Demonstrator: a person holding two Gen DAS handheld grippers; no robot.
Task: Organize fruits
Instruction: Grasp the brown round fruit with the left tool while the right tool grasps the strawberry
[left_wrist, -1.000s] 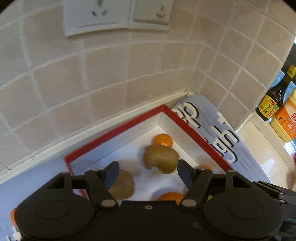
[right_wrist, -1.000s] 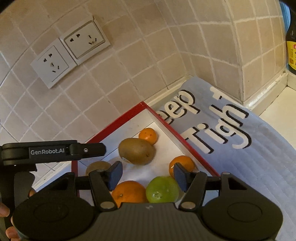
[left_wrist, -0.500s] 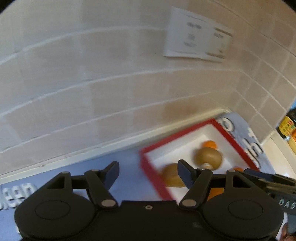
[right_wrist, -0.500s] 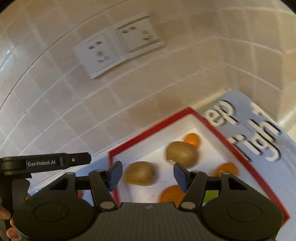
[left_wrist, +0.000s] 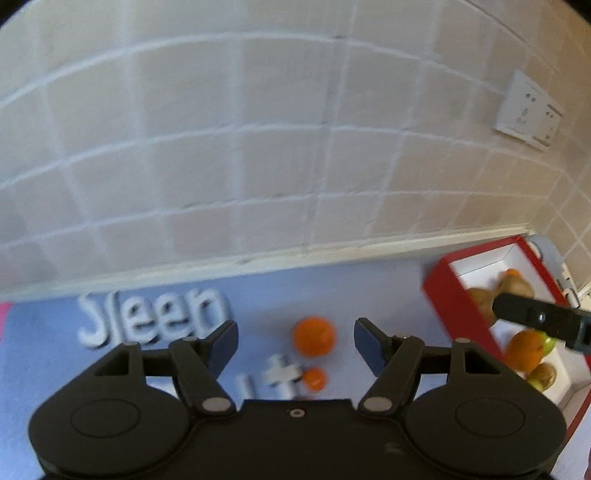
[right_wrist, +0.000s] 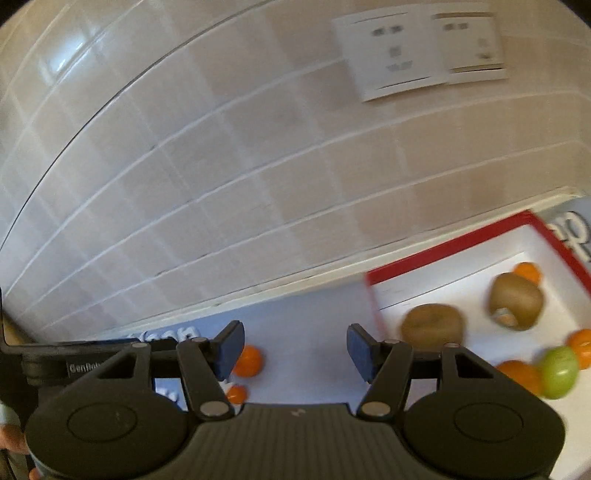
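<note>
A red-rimmed white box (left_wrist: 448, 291) (right_wrist: 443, 254) holds kiwis (right_wrist: 432, 325), oranges (left_wrist: 524, 349) and a green fruit (right_wrist: 559, 371). Two oranges lie on the blue-grey mat outside it: a larger one (left_wrist: 314, 335) (right_wrist: 249, 360) and a small one (left_wrist: 314, 378) (right_wrist: 236, 394). My left gripper (left_wrist: 294, 341) is open and empty, held above the mat with the larger orange between its fingertips in view. My right gripper (right_wrist: 293, 349) is open and empty, left of the box. Part of the right gripper's body crosses the box in the left wrist view.
A tiled wall (left_wrist: 258, 147) runs behind the counter, with a double socket (left_wrist: 528, 110) (right_wrist: 417, 51) on it. The mat (left_wrist: 258, 306) carries white lettering. A pink edge (left_wrist: 3, 314) shows at the far left.
Both grippers have swung left, away from the box, toward the mat. The two loose oranges have come into view. Both stay open and empty.
</note>
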